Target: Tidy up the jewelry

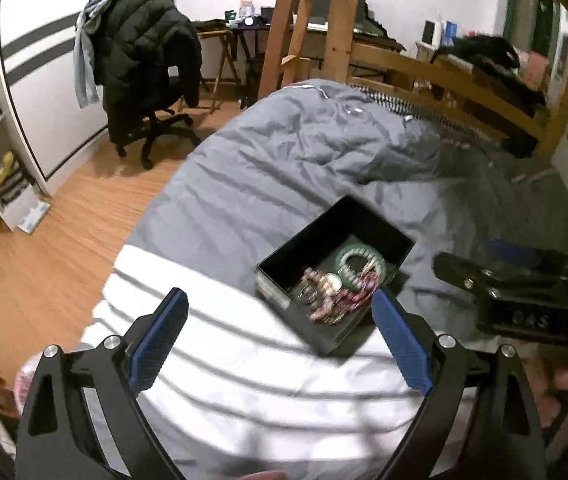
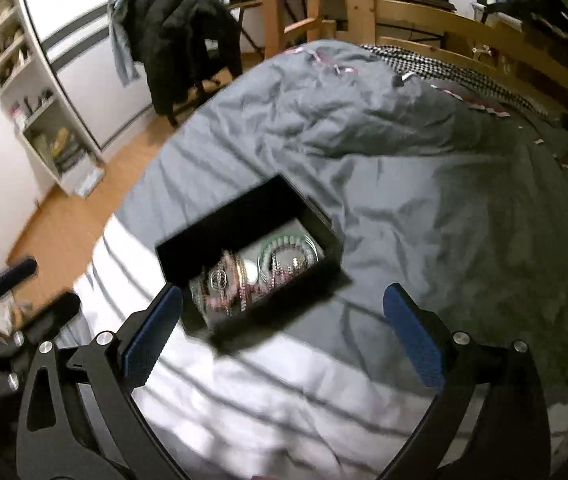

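An open black rectangular box (image 1: 333,276) is seen resting on the bed, set across the boundary where the white pillow with grey stripes (image 1: 244,380) meets the crumpled grey duvet (image 1: 284,152), toward the bed's left edge above the wooden floor (image 1: 64,240). Inside it, a tangled heap of jewellery is gathered: a green beaded bracelet (image 1: 359,260), reddish bead strands (image 1: 353,300) and metallic pieces that cannot be told apart.

The left gripper (image 1: 280,308) is held above the pillow just short of the box, its blue-padded jaws spread wide and nothing grasped. The right gripper (image 2: 284,304) is likewise held over the box's near corner, jaws released and empty.

Several risks are judged likely. The box is carried by soft, uneven bedding, so it may be tipped or pushed by a jaw pressed on its wall, and the contents spilled into the duvet folds. Because the strands are entangled, several pieces may be dragged out when one is lifted. Thin beads may slip from the wide pads. Both views are blurred, so aim may be misjudged.
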